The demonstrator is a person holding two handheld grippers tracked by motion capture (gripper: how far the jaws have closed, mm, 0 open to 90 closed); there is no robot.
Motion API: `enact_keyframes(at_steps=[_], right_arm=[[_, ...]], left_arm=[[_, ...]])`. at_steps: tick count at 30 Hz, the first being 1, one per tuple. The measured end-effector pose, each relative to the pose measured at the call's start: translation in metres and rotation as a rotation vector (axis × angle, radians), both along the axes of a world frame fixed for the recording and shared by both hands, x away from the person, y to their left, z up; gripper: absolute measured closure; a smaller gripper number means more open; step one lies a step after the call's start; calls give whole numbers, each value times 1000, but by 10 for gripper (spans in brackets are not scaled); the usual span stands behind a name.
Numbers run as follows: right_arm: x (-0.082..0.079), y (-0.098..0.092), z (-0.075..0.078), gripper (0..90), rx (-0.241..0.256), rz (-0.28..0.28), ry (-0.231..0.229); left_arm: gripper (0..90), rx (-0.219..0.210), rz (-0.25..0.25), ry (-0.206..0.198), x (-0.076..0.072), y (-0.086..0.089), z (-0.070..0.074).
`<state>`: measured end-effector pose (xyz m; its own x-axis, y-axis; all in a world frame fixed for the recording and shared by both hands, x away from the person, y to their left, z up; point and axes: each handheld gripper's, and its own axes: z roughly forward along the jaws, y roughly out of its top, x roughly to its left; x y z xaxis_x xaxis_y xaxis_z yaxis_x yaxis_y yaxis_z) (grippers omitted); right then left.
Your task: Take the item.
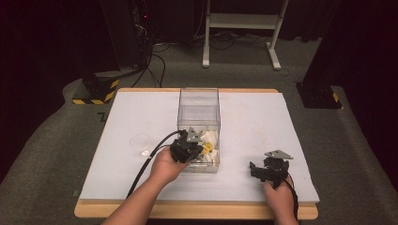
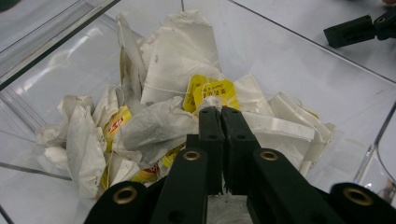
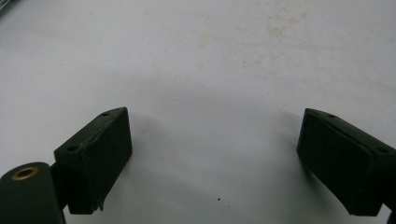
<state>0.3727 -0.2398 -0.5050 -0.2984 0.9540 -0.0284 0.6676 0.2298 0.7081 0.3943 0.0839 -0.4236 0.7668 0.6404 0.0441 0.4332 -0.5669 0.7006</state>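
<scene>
1. I see red print on the yellow tags (image 2: pixel 212 93) of the tea bags (image 2: pixel 180 56) in the clear box (image 2: pixel 46 42), but it is too blurred for me to read.
2. I see a dark mark on the white table top (image 1: pixel 101 116) at its far left edge; I cannot make it out.

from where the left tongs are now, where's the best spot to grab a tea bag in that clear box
Take it by the yellow paper tag at the top of the tea bag pile, coming down through the open top of the clear box. The tag is flat, stands proud, and the left tongs look shut there.
</scene>
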Motion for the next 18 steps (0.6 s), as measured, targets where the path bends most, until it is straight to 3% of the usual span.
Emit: enact_keyframes(at_steps=[18], right_arm=[[0,0,0,102,0,0,0]], left_arm=[[888,-187,32,-84,-12,28,5]])
